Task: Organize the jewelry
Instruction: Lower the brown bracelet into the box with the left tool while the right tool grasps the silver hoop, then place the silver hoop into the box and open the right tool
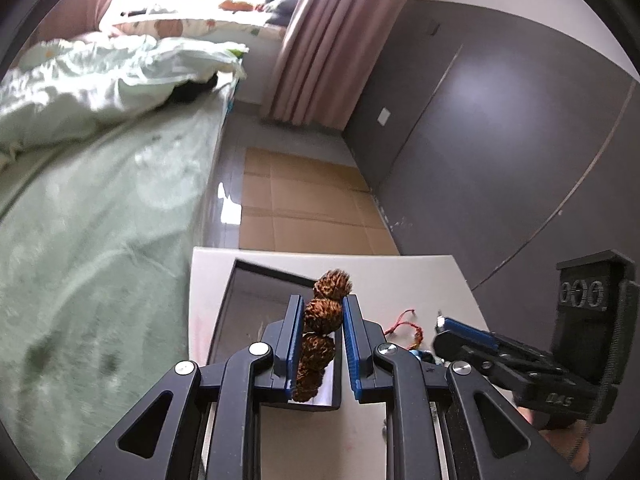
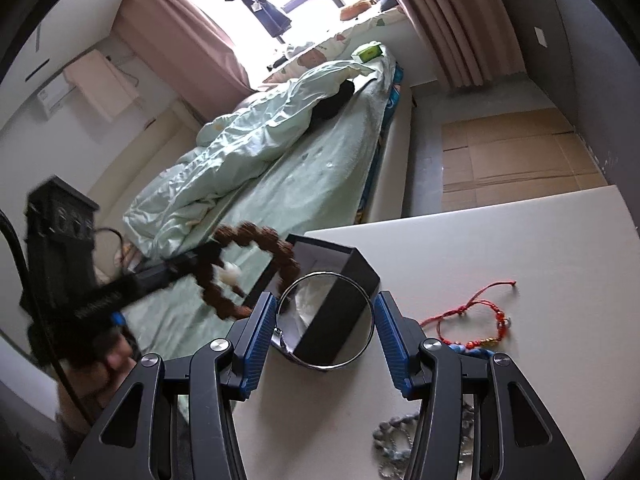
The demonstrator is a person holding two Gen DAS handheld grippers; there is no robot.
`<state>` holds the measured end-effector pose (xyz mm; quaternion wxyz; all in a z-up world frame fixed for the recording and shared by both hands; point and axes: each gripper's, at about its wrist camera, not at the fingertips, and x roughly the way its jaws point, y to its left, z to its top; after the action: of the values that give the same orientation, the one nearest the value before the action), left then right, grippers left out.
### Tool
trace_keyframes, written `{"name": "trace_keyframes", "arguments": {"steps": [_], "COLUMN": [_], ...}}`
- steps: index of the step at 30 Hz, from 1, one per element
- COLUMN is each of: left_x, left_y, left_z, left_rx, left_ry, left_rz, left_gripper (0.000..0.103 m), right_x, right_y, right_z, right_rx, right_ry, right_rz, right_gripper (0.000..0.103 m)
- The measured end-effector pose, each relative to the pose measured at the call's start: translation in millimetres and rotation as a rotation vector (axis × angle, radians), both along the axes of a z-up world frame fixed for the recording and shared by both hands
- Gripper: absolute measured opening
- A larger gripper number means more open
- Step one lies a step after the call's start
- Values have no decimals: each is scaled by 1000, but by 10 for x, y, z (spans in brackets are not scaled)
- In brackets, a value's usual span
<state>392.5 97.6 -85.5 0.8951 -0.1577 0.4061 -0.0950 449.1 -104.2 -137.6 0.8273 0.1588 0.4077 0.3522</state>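
In the left wrist view my left gripper [image 1: 322, 301] is shut on a bracelet of big brown knobbly beads [image 1: 323, 314], which hangs over the open black box [image 1: 256, 300]. The right wrist view shows that bracelet [image 2: 248, 240] as a blurred loop left of the box [image 2: 352, 272], which has a white lining. My right gripper [image 2: 325, 300] holds a thin silver bangle [image 2: 370, 312] between its blue pads, just in front of the box. The right gripper [image 1: 444, 330] also shows at the right of the left wrist view.
On the white table [image 2: 500, 240] lie a red string bracelet [image 2: 472, 312], a blue beaded piece [image 2: 476, 350] and a grey bead bracelet [image 2: 396, 436]. A bed with green bedding [image 2: 280, 160] stands left of the table. Cardboard [image 2: 512, 152] covers the floor beyond.
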Motion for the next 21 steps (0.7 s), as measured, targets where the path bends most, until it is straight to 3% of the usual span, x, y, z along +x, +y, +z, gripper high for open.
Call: {"name": "trace_keyframes", "arguments": {"steps": [3,5,6,21], "left_x": [67,45,13,-337], "left_y": [58,115,145,529], "left_z": [-113,-116,-95,76], "left_rx": [23,28,28,20], "left_ry": [54,46,32,8], "left_rz": [37,62,75,167], "left_gripper": [37,58,60,65], "right_x": [25,25,17,76], "right_y": [29,54,62,540], "right_z": [-9,-10,-14,-87], "right_rx": [5,6,8,101], "right_ry": [9,9,9,47], "right_rz": [-4,2,5,69], "right_gripper": [51,51,51,52]}}
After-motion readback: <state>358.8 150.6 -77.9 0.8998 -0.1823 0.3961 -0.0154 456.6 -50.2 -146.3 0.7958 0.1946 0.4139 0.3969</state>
